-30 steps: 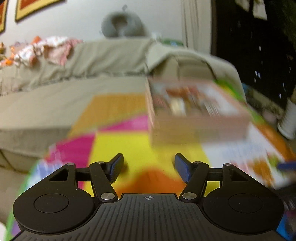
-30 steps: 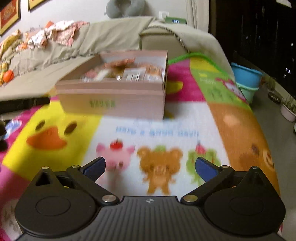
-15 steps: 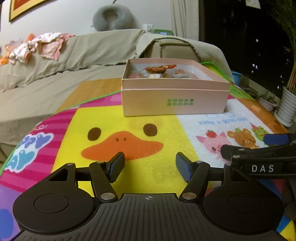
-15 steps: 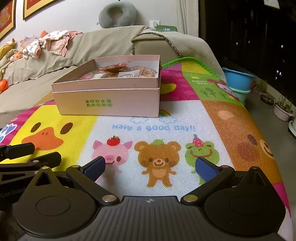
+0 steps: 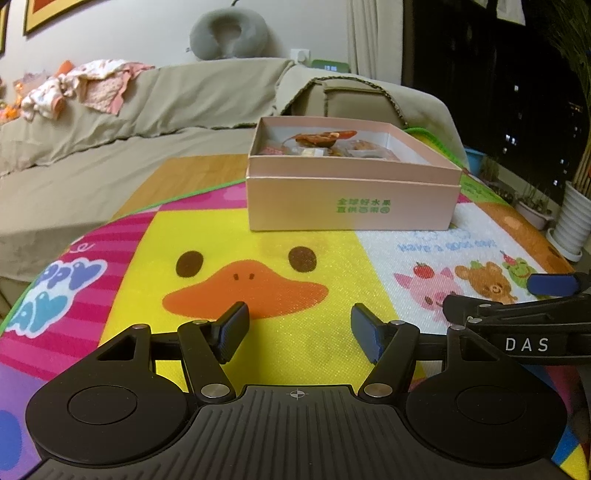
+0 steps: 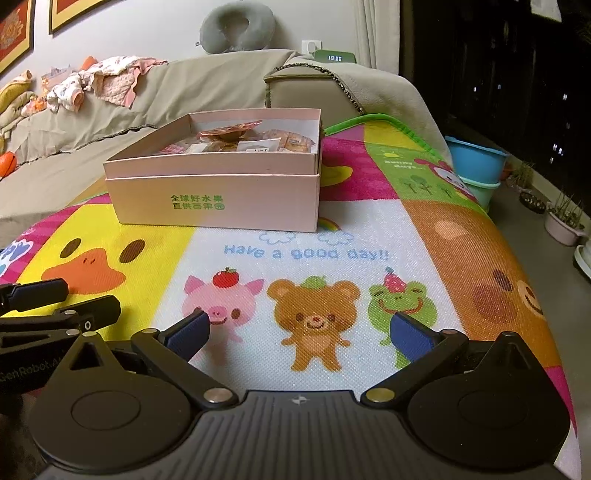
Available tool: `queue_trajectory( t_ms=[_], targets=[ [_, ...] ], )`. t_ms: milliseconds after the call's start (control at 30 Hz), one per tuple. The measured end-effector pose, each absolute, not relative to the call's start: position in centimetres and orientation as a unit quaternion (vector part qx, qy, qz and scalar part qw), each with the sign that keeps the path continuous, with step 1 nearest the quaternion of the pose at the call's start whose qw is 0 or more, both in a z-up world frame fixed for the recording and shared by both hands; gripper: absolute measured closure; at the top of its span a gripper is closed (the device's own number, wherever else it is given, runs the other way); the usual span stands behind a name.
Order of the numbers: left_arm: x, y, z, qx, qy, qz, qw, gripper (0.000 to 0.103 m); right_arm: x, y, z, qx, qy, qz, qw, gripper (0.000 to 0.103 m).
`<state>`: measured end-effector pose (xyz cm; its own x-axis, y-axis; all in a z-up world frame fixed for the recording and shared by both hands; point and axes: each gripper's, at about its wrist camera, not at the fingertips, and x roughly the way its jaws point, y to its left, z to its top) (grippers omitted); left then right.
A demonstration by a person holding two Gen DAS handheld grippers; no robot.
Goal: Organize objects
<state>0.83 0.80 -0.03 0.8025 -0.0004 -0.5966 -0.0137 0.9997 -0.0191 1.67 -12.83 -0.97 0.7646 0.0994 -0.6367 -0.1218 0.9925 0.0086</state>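
Observation:
A pink cardboard box (image 5: 351,206) with green print stands open on a colourful cartoon mat (image 5: 258,258); it also shows in the right wrist view (image 6: 218,199). Several wrapped snacks (image 5: 317,142) lie inside it, seen too in the right wrist view (image 6: 236,142). My left gripper (image 5: 299,332) is open and empty, low over the duck picture, well short of the box. My right gripper (image 6: 301,330) is open and empty over the pig and bear pictures. It shows from the side at the right of the left wrist view (image 5: 517,302).
A beige covered sofa (image 5: 147,110) runs behind the mat, with clothes (image 6: 99,83) and a grey neck pillow (image 6: 238,26) on it. Blue tubs (image 6: 476,166) and plant pots (image 6: 565,225) stand on the floor to the right.
Both views swung and steadied a second ago. Since half a second ago both grippers have stayed nearly still, open, side by side in front of the box.

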Motion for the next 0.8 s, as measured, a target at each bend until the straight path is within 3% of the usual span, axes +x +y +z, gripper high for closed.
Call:
queue_trajectory(
  t_ms=[800],
  targets=[
    [0.73,0.68,-0.09,-0.002,0.314,0.006,0.949,0.033,1.72,-12.95,-0.99,-0.015,0.338,0.060,0.939,0.000]
  ],
)
